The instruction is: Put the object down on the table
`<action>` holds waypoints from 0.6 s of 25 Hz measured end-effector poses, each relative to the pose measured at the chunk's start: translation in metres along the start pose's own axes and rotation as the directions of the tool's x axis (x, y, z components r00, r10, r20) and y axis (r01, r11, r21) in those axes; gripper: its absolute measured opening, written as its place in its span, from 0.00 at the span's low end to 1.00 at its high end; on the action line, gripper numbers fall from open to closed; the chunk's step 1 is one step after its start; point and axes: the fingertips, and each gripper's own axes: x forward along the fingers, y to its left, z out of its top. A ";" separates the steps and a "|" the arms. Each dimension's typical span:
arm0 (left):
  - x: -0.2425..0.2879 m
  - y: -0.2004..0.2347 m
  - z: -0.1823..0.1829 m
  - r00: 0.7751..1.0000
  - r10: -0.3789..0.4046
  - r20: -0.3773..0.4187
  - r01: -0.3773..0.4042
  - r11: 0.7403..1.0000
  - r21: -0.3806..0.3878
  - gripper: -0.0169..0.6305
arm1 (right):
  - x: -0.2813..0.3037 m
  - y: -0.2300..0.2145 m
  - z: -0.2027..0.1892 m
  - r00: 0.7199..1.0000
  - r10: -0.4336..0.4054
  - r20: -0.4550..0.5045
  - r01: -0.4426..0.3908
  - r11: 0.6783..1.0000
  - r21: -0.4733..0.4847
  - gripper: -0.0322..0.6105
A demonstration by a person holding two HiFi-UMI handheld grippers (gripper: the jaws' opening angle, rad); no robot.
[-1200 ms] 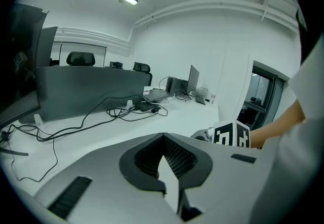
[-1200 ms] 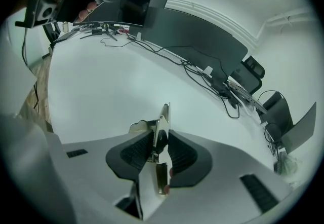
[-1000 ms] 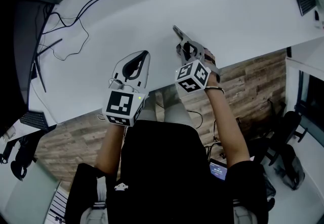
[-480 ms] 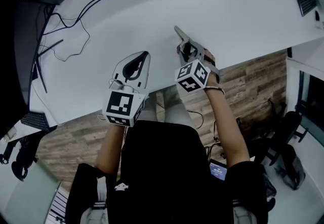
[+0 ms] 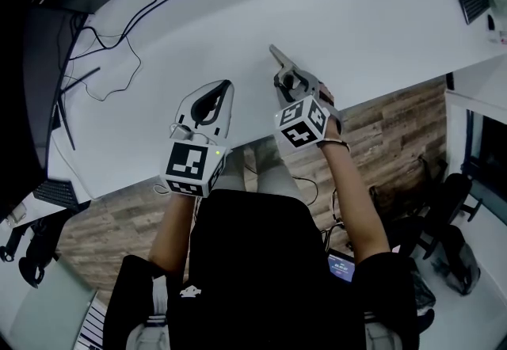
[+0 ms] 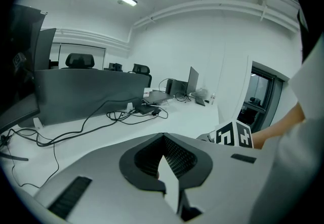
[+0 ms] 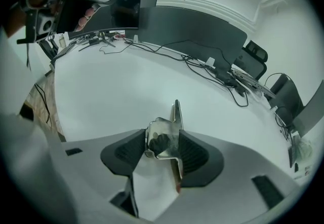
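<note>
Near the front edge of the white table (image 5: 372, 32), a shiny metal piece (image 7: 163, 139) sits between the jaws of the right gripper (image 5: 291, 84), with its narrow end pointing out over the tabletop. Those jaws are opening, one pad on each side of the piece. The left gripper (image 5: 212, 103) is just beside it over the table, its jaws pressed together on nothing. Dark cables (image 5: 119, 47) trail across the far side.
</note>
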 end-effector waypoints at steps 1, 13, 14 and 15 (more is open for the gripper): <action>-0.001 0.000 0.002 1.000 -0.001 0.005 0.001 1.000 0.000 0.05 | -0.003 0.001 0.001 1.000 0.003 0.001 -0.003 1.000 0.005 0.35; -0.014 -0.007 0.049 0.996 -0.019 0.084 0.015 0.999 0.041 0.05 | -0.062 -0.023 0.032 0.993 -0.038 0.111 0.022 0.990 0.141 0.30; -0.016 -0.009 0.053 0.996 -0.020 0.091 0.016 0.999 0.046 0.05 | -0.070 -0.027 0.036 0.990 -0.053 0.128 0.032 0.986 0.163 0.27; -0.018 -0.010 0.058 0.995 -0.021 0.097 0.016 0.999 0.052 0.05 | -0.078 -0.032 0.040 0.987 -0.069 0.145 0.042 0.982 0.183 0.25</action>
